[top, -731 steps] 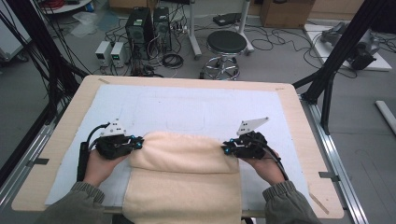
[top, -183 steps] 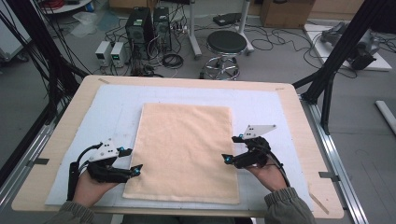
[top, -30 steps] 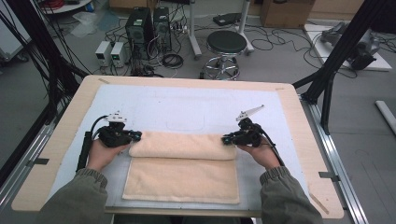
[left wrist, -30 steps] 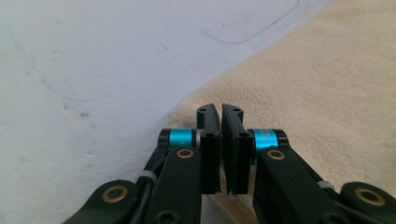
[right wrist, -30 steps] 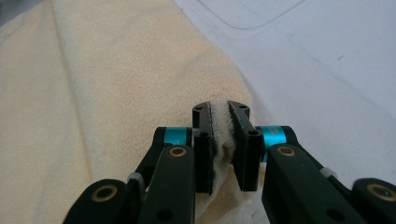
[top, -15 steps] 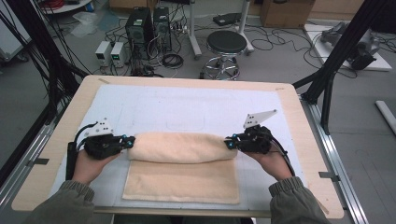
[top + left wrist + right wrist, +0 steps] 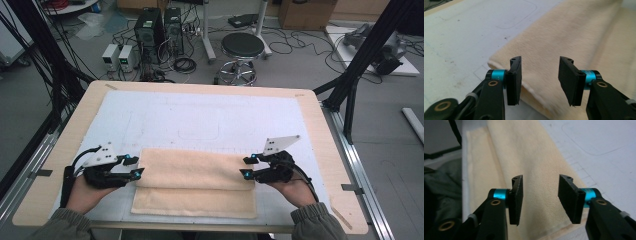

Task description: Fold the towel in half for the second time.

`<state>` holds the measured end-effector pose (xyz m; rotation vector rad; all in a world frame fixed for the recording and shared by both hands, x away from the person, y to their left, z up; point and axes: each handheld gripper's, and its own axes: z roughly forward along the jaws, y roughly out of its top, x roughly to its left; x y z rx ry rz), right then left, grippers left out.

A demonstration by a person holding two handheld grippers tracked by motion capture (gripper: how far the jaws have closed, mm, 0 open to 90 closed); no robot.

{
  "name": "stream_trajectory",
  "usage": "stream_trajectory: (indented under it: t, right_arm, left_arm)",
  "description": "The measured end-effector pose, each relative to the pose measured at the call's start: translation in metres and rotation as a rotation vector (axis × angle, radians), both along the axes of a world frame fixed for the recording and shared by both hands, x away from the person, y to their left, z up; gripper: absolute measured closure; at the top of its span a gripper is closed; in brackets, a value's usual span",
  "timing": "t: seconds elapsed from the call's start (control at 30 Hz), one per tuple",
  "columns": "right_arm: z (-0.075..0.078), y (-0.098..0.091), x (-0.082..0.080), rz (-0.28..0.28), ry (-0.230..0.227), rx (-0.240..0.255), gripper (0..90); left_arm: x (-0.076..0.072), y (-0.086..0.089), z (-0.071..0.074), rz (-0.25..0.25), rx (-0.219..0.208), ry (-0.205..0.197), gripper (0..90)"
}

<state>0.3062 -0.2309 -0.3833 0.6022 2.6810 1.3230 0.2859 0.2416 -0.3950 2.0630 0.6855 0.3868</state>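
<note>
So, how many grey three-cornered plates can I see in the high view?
2. One plate sits on the left tool, beside the towel's left end; the other plate sits on the right tool, at its right end.

Folded towel on the mat, left gripper and right gripper at its ends.

I'm in a lab: computer towers, cables, stool at 12 o'clock, black frame.
</note>
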Motion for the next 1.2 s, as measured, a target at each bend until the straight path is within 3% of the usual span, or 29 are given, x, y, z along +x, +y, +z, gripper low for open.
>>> stream_trajectory:
  t: [0.07,0.2,0.27,0.37,0.5,0.57,0.73,0.8,0.9,1.0,1.2]
  right_arm:
    - [-0.010,0.006,0.007,-0.007,0.004,-0.041,50.6]
    - [-0.027,0.017,0.014,-0.007,-0.003,-0.104,60.1]
    - [-0.034,0.021,0.015,-0.001,-0.011,-0.126,68.4]
    - [-0.036,0.023,0.015,0.002,-0.015,-0.122,77.5]
    - [-0.027,0.017,0.010,0.014,-0.029,-0.085,81.8]
    - [-0.021,0.015,0.003,0.022,-0.044,-0.074,82.0]
    - [-0.003,0.011,-0.024,0.080,-0.060,-0.047,80.3]
    - [0.005,0.008,-0.039,0.120,-0.070,-0.024,73.4]
    - [0.015,0.001,-0.055,0.146,-0.069,0.021,68.9]
    - [0.015,0.000,-0.056,0.134,-0.059,0.019,66.7]
    - [-0.009,0.012,-0.042,0.131,-0.005,-0.039,63.5]
  left_arm:
    - [0.013,-0.006,-0.008,0.015,-0.002,0.011,51.2]
    - [0.030,-0.018,-0.027,0.017,0.080,0.085,54.5]
    - [0.029,-0.021,-0.032,0.016,0.085,0.061,62.4]
    - [0.025,-0.022,-0.029,0.009,0.097,0.040,77.3]
    - [0.012,-0.018,-0.017,-0.002,0.077,0.002,83.6]
    - [0.003,-0.015,-0.010,-0.017,0.067,-0.018,84.0]
    - [-0.042,-0.004,0.009,-0.090,0.022,-0.056,83.9]
    - [-0.062,0.003,0.014,-0.141,-0.002,-0.038,81.8]
    - [-0.080,0.012,0.017,-0.156,-0.032,-0.036,74.0]
    - [-0.080,0.017,0.012,-0.127,-0.019,-0.023,70.1]
    - [-0.061,0.001,-0.011,-0.126,0.000,0.026,64.5]
